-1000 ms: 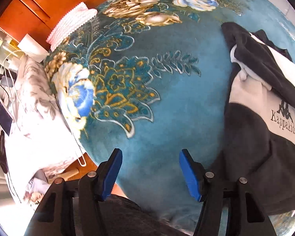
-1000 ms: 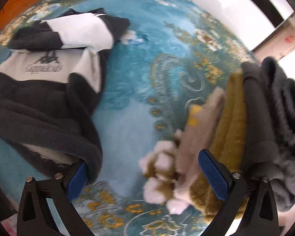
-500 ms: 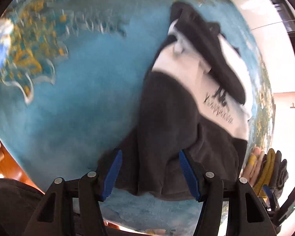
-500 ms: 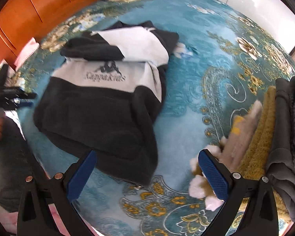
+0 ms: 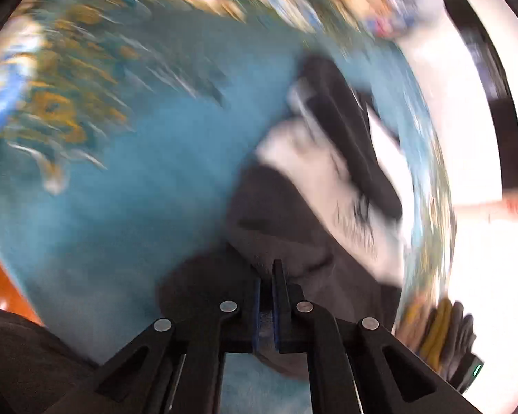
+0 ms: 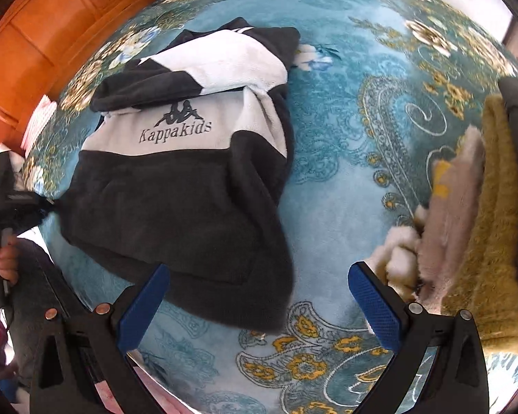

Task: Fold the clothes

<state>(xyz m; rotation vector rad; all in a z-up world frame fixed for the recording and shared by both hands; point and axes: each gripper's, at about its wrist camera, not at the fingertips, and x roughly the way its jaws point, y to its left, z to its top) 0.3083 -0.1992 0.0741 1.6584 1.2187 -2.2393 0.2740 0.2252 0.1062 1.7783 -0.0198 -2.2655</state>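
Left gripper point(image 5: 266, 284), angled steeply down, pinches the fleecy black-and-white sweatshirt's point(image 6: 186, 158) corner; right gripper point(image 6: 259, 296) hovers, jaws wide apart.

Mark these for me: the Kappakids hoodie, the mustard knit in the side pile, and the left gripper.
Kappakids hoodie point(image 6: 176, 131): right wrist view, on the pale chest panel at the logo.
mustard knit point(image 6: 493, 227): right wrist view, on its fuzzy folded edge.
left gripper point(image 5: 266, 277): left wrist view, between the shut fingertips pinching the hoodie's dark hem.

The left wrist view is motion-blurred, smearing the blanket's point(image 5: 127, 186) floral pattern and the sweatshirt's point(image 5: 293, 227) printed logo beyond reading. In the right wrist view, the stack of folded clothes point(image 6: 493, 227) runs past the right edge, and the left gripper point(image 6: 46, 204) is mostly cut off at the left edge.
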